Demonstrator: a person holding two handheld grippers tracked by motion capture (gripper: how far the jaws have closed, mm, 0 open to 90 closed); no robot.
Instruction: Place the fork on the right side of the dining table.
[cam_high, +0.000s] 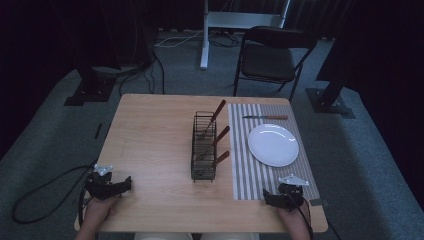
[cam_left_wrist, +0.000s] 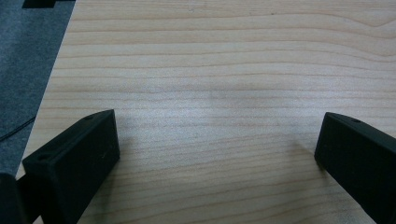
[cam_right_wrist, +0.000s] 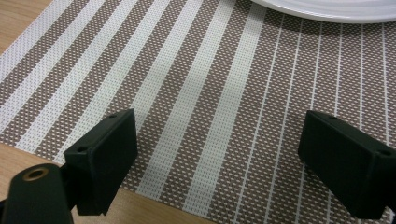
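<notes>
The right tool is held wide open and empty over the near edge of the striped mat, just short of the plate; the left tool is likewise spread and empty above bare counter. The wire rack stands mid-counter with three wooden-handled utensils, a knife already beyond the plate. The nearest handle is probably best approached from above and gripped squarely, so the rack is not tipped.

Curtained studio, table, stand bases
</notes>
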